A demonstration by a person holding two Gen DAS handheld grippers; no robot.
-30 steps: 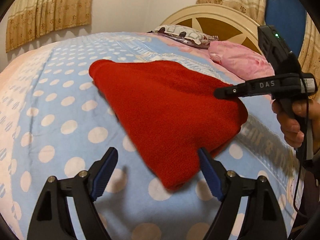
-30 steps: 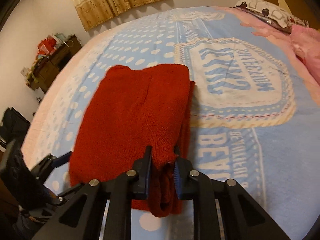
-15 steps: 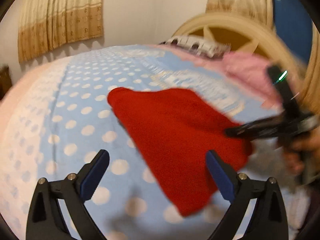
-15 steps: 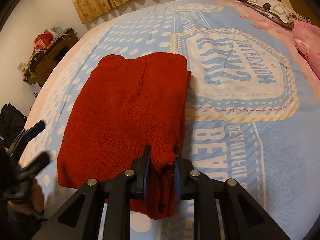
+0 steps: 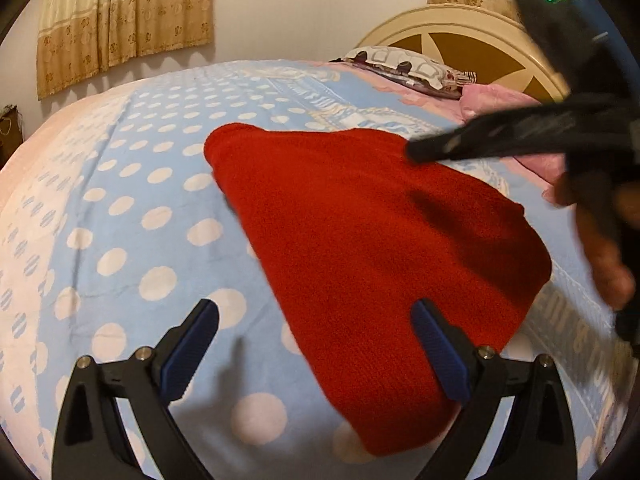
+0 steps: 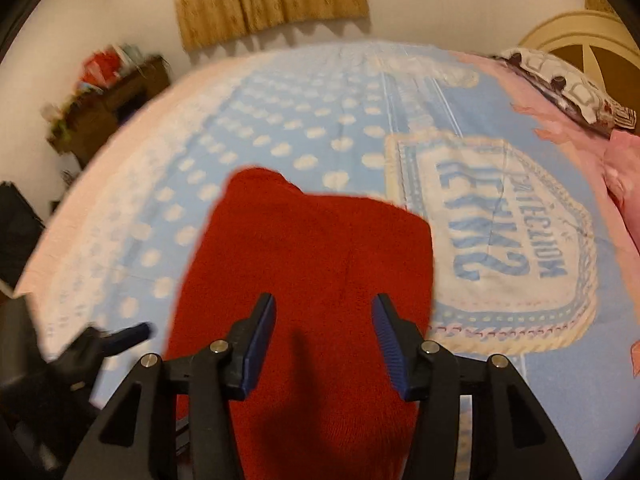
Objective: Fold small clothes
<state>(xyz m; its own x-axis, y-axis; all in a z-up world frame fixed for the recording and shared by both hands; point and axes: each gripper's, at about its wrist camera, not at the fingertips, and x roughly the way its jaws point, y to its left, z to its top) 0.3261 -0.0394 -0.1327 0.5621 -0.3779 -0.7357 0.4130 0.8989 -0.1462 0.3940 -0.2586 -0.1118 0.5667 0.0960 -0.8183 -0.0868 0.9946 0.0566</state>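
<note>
A folded red knit garment (image 5: 372, 248) lies flat on the blue polka-dot bedspread (image 5: 132, 220). My left gripper (image 5: 316, 344) is open and empty, hovering over the garment's near edge. My right gripper (image 6: 324, 336) is open and empty above the garment (image 6: 304, 264). The right gripper also shows in the left wrist view (image 5: 520, 136), blurred, over the garment's far right side. The left gripper shows blurred in the right wrist view (image 6: 120, 336), left of the garment.
A pink blanket (image 5: 500, 100) and a patterned pillow (image 5: 400, 64) lie by the cream headboard (image 5: 472, 44). A large printed label panel (image 6: 500, 232) is on the bedspread right of the garment. A cluttered dresser (image 6: 108, 108) stands by the wall.
My right gripper has let go of the garment's edge, opened and lifted above it. The garment now lies flat. My left gripper stayed open and shifted slightly.
</note>
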